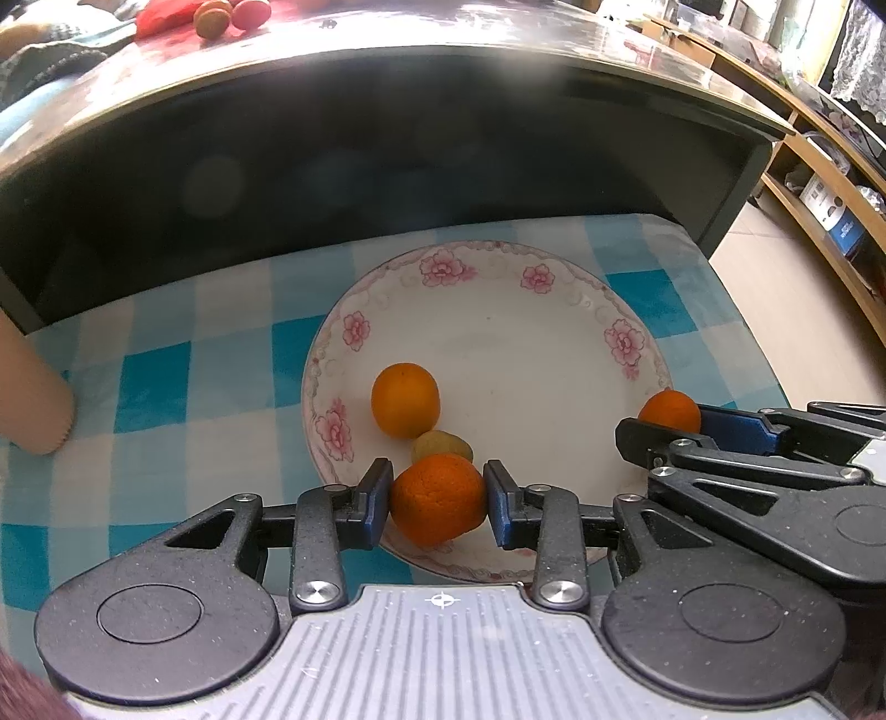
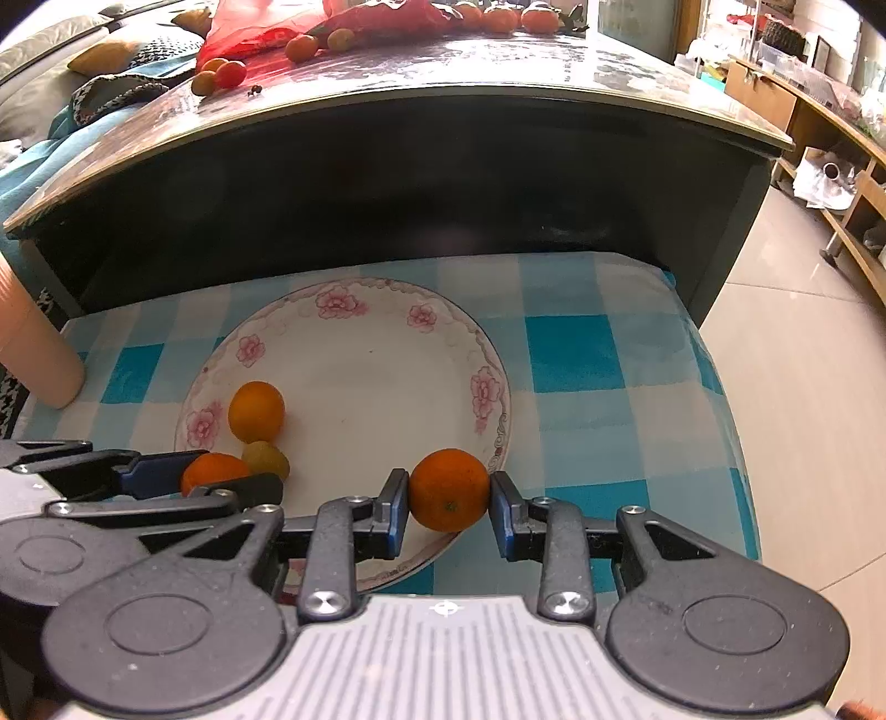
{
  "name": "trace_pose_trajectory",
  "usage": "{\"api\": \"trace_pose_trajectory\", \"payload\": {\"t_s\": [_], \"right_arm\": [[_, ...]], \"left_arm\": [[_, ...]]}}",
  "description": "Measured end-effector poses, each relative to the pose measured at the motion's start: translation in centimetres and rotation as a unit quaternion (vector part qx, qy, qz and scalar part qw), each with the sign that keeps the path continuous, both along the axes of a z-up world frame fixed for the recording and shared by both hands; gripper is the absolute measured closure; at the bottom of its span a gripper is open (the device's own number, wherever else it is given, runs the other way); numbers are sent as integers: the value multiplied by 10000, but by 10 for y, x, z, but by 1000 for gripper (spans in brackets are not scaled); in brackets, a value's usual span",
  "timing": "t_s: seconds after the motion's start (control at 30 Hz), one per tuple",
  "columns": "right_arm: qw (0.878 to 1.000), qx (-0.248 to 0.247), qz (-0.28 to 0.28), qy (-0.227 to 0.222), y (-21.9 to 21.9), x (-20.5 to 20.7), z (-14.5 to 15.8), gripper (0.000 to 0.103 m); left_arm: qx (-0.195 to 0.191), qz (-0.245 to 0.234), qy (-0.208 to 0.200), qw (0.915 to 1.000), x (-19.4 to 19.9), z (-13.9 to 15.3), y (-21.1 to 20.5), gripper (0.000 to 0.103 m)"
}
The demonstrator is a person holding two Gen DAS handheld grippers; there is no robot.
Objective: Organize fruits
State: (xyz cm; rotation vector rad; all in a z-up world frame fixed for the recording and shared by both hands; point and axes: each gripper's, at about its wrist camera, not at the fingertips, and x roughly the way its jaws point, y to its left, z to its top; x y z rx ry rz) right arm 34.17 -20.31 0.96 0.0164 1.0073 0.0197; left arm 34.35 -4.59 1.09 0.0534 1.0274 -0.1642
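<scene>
A white plate with pink flowers (image 1: 498, 343) (image 2: 376, 354) rests on a blue checked cloth. On it lie a loose orange (image 1: 405, 400) (image 2: 256, 411) and a small yellow-green fruit (image 1: 441, 446) (image 2: 266, 458). My left gripper (image 1: 438, 498) (image 2: 221, 477) is shut on an orange (image 1: 438, 498) (image 2: 213, 471) over the plate's near rim. At the plate's right rim, my right gripper (image 2: 449, 490) (image 1: 667, 412) is shut on a second orange (image 2: 449, 490) (image 1: 669, 410).
A dark table with a glossy top (image 2: 443, 61) rises behind the cloth, carrying a red bag (image 2: 266, 27) and several more fruits (image 2: 302, 47). A peach-coloured cylinder (image 2: 33, 354) stands at the left. Tiled floor (image 2: 803, 360) and wooden shelving (image 1: 830, 183) lie to the right.
</scene>
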Motion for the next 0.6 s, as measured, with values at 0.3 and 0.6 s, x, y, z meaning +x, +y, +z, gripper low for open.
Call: {"api": "trace_pose_trajectory", "payload": {"t_s": [0.3, 0.6], "right_arm": [[10000, -48, 27, -72, 1, 3, 0, 58], [9999, -4, 53, -120, 3, 4, 0, 57]], "left_arm": [[-29, 61, -15, 10000, 0, 0, 2, 60], [-61, 160, 30, 9998, 4, -2, 4, 60]]}}
